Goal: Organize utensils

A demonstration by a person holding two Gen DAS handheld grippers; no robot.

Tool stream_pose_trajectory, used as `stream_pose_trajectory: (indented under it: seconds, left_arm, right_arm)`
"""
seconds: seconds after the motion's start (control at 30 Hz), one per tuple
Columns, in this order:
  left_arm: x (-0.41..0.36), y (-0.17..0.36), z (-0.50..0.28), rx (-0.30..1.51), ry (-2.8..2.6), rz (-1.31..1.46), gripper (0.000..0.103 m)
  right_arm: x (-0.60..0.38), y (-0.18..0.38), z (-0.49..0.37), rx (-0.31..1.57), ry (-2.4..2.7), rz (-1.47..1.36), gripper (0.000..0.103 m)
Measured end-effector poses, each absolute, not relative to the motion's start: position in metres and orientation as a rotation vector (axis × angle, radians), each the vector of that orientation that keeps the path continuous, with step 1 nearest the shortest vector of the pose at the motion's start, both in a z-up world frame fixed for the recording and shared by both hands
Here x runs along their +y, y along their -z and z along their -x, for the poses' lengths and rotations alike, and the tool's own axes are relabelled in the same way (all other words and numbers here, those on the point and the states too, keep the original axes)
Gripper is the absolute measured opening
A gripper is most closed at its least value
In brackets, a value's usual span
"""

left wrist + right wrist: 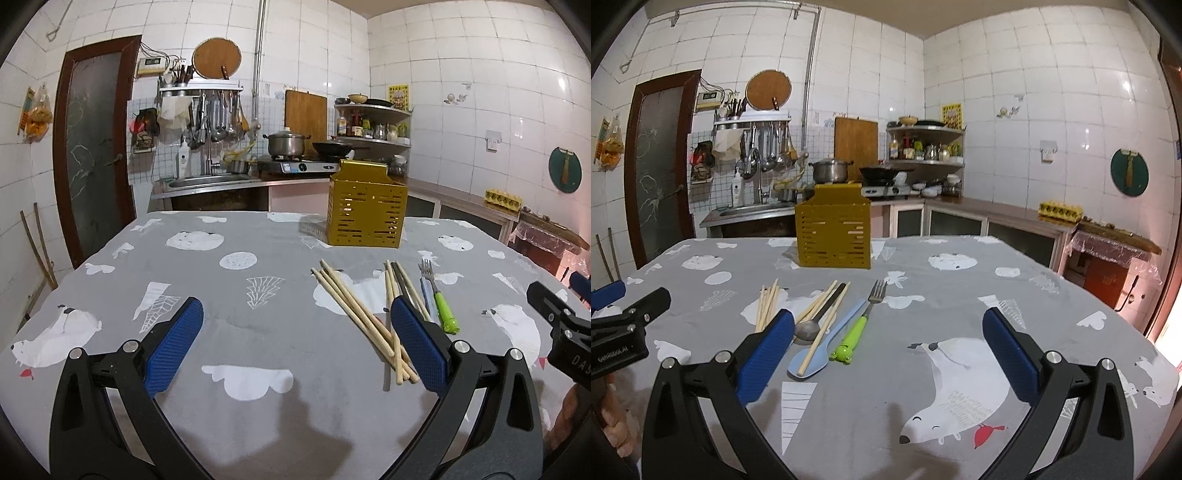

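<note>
Left tool (295,341): blue-padded fingers spread wide, nothing between them, low over the grey bear-print tabletop (258,295). Right tool (888,345): same, fingers wide apart, empty.

Just ahead of the left tool's right finger: loose pale wooden chopsticks (354,306) in two crossed bunches, roughly nine, exact count unclear where the finger covers them.

By the right tool's left finger:
- one dark-handled metal spoon (809,328)
- one light blue plastic spoon (812,360), a chopstick lying across it
- one metal fork with green frog handle (862,325)

Beyond both tools: one yellow slotted metal utensil box (833,230), upright.

Left tool's body, seen from the right wrist, reads "GenRoboLAI", partly cut off.
</note>
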State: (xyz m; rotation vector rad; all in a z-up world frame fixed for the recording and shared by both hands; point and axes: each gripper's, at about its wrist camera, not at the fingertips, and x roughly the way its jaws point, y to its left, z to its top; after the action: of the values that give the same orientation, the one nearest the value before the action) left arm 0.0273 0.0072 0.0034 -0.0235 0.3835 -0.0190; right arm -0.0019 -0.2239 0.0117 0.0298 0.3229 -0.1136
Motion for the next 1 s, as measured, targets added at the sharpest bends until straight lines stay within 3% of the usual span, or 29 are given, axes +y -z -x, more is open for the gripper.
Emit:
stream_pose_trajectory:
  seconds: [0.47,0.87,1.0]
  left_arm:
    - [0.01,-0.026,-0.122,0.565,-0.014,0.039,0.098]
    - [0.001,-0.012,-0.218,0.723,-0.029,-0.005,0.098]
    - [-0.004,0.001,-0.247,0.783,-0.023,-0.013,0.091]
  right_arm:
    - [-0.241,-0.042,-0.08,0.438,0.089,-0.063,0.099]
    - [-0.26,-0.025,-0.169,0.602,0.114,-0.104,0.098]
    - [-0.261,-0.016,-0.194,0.649,0.123,-0.114,0.095]
